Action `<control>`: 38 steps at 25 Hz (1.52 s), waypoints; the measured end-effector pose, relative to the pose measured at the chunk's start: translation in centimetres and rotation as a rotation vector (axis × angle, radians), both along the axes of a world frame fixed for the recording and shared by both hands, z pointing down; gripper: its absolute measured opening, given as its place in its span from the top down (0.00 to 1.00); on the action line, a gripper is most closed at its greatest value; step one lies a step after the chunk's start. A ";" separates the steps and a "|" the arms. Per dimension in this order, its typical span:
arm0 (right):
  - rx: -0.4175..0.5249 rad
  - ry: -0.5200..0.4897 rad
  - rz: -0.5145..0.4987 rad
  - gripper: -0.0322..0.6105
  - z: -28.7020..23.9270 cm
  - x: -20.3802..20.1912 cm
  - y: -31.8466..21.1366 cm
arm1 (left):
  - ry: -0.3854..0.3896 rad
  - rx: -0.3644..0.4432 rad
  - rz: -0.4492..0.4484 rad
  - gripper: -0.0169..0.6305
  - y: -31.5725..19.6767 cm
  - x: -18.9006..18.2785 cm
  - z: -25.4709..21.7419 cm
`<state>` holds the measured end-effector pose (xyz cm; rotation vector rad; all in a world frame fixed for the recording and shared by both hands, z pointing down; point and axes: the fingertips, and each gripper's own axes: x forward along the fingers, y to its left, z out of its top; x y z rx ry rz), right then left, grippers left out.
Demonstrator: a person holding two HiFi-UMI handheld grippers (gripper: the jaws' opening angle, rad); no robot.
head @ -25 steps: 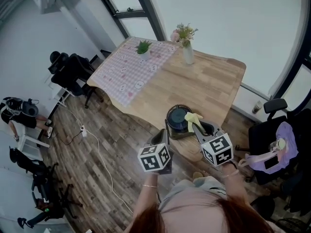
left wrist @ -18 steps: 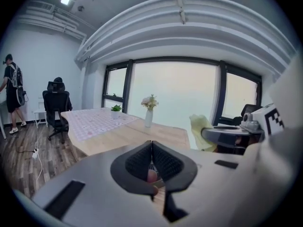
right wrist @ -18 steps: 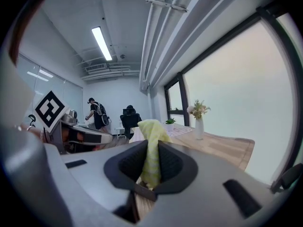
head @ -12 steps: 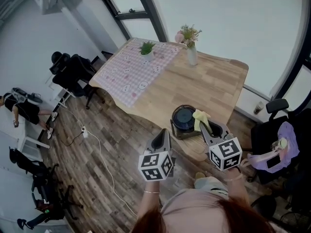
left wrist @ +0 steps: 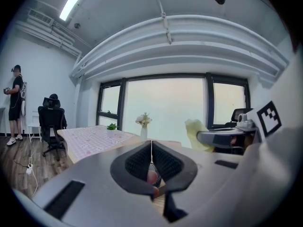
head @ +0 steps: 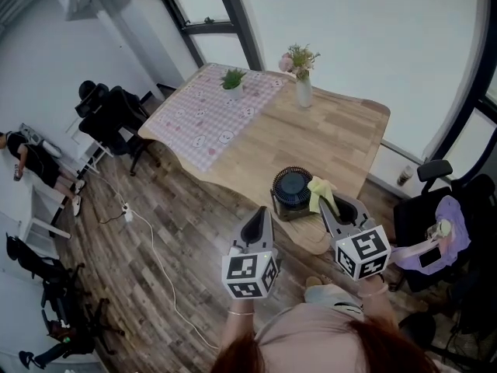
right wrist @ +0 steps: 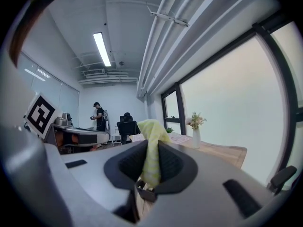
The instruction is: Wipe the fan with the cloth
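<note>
Cloth (right wrist: 151,145): yellow, pinched in my right gripper (head: 323,203), with a loose end standing up above the jaws.
Right gripper jaws: closed on the cloth; the pads press it from both sides.
Left gripper (head: 262,212): jaws fully together with nothing between them. It hangs over the floor, in front of the table edge and to the left of the fan.
Fan (head: 292,191): small, dark and round, with its grille facing up. It stands at the near rounded corner of the table, just ahead of the right gripper. I cannot tell if the cloth touches it.
Step in hand: I judge that I am bringing the cloth to the fan. I should lower the free end flat on the grille and wipe in short arcs with light pressure, because such a small fan can slide. The empty left gripper could steady its base from the left.
Table (head: 342,130): light wood, mostly bare around the fan. The far left part has a pink patterned tablecloth (head: 206,119) with a small green plant (head: 231,78), and a vase of flowers (head: 302,84) is near the far edge.
Room: wooden plank floor (head: 147,278) with a white cable (head: 159,247), black chairs (head: 116,115) at the left, a person (head: 23,158) by the left wall, and a large window behind.
</note>
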<state>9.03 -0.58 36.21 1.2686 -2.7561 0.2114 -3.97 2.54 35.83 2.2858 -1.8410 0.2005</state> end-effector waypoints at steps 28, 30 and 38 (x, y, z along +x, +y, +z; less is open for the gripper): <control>0.100 0.013 0.017 0.87 -5.3 1.1 6.2 | -0.020 0.093 0.049 0.95 6.2 1.3 -4.9; 0.106 0.014 0.018 0.87 -5.6 1.1 6.5 | -0.018 0.095 0.052 0.95 6.3 1.3 -5.1; 0.125 0.031 0.026 0.87 -6.1 1.0 7.4 | -0.009 0.099 0.063 0.95 7.2 1.4 -5.5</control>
